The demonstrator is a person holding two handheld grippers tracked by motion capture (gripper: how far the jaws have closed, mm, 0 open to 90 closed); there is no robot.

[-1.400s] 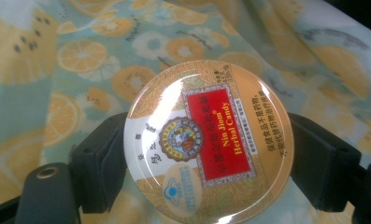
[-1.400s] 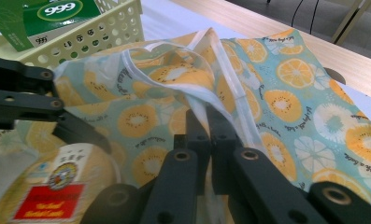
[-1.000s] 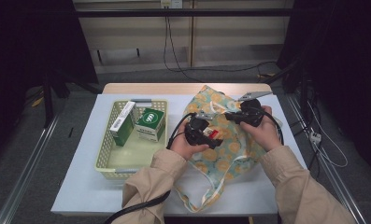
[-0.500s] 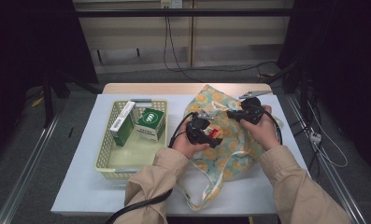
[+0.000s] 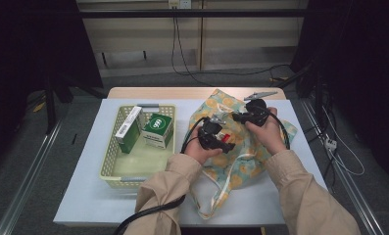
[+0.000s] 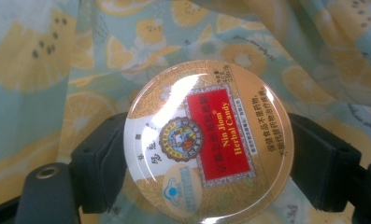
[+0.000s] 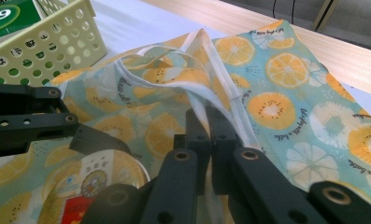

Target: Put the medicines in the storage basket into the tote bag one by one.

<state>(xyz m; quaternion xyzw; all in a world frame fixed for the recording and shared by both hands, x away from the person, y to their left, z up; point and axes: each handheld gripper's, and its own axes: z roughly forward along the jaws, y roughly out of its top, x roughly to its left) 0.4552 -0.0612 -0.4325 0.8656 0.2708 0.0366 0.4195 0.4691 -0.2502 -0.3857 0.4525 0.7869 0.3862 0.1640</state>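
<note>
— Gold-lidded tin (image 6: 209,142), that's what the left gripper (image 5: 225,142) has: jaws clamped on its rim from both sides, lid facing up, right over the bag (image 5: 241,161).

— Has anything shifted in the last second?

— Barely. The tin sits where it did, same grip. The right gripper (image 5: 237,117) has eased a little lower, its jaws pressed together on the bag's white hem (image 7: 220,100), keeping the mouth lifted.

— So the tin goes in next?

— I'd guess so; the opening stands just beyond the tin, ready. The basket (image 5: 111,156) left of the bag holds two green boxes (image 5: 158,129).
</note>
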